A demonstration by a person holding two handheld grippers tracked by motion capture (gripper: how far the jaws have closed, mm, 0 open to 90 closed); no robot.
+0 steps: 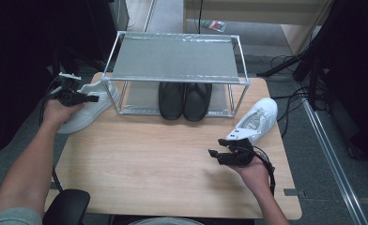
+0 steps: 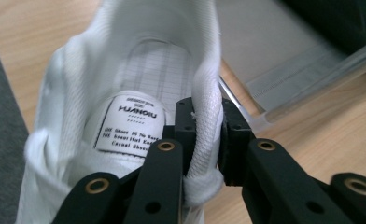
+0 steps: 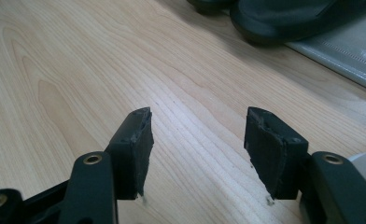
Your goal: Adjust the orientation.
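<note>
A white sneaker lies at the table's left edge, beside the shoe rack. My left gripper is shut on the padded collar of this sneaker; a printed label shows on its insole. A second white sneaker lies at the right side of the table. Just in front of it my right gripper hovers open over bare wood, its jaws holding nothing. A pair of black shoes stands on the rack's lower shelf.
The metal-framed rack has a grey top shelf with nothing on it. The wooden table has bare room across its middle and front. Cables trail on the floor to the right. A black chair part sits at the near left.
</note>
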